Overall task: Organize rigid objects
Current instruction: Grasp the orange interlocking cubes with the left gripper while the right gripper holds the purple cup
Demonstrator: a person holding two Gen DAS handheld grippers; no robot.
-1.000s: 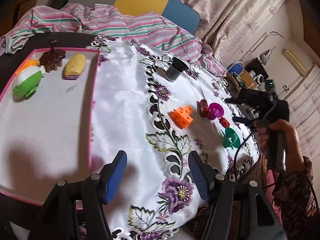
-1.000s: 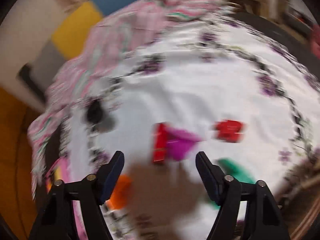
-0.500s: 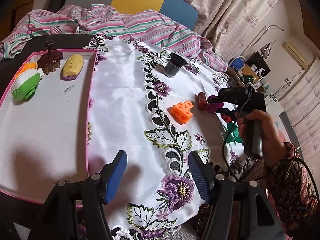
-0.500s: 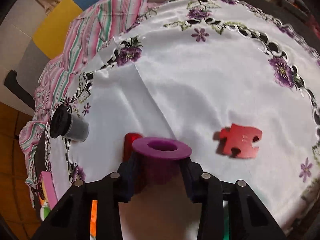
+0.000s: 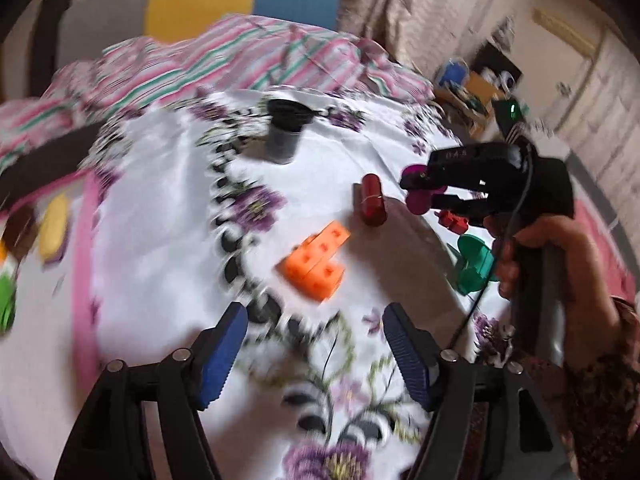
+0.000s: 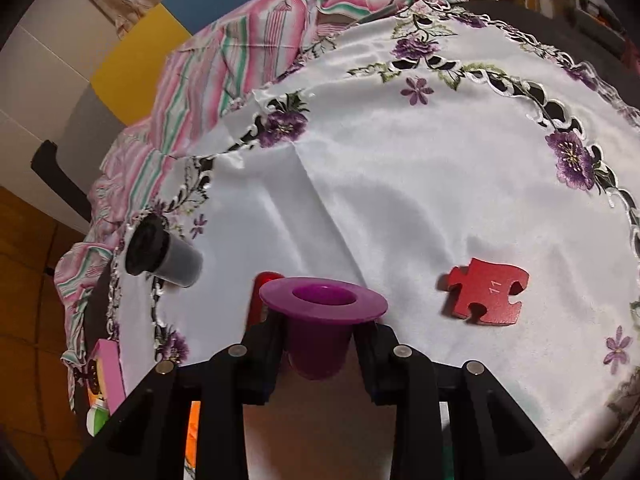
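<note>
My right gripper [image 6: 320, 332] is shut on a purple flanged cup [image 6: 322, 300], its pads pressing the cup's body under the rim. The left wrist view shows the same cup [image 5: 418, 200] in the right gripper [image 5: 420, 192], held by a person's hand. An orange studded block [image 5: 316, 262] lies just ahead of my left gripper [image 5: 315, 314], whose jaws are opening with nothing between them. Near the cup lie a red cylinder [image 5: 372, 200] and a red puzzle piece [image 6: 486, 298]. A green cup [image 5: 474, 264] lies under the right hand.
A black canister [image 5: 286, 132] lies on its side at the back of the white embroidered cloth. A pink-rimmed tray [image 5: 84, 260] at the left holds a yellow piece [image 5: 56, 228] and a green one [image 5: 6, 304]. Striped fabric [image 6: 248, 40] is heaped behind the table.
My right gripper came down around the purple cup and closed on it. My left gripper swung right from the tray toward the orange block, and its jaws stand wider.
</note>
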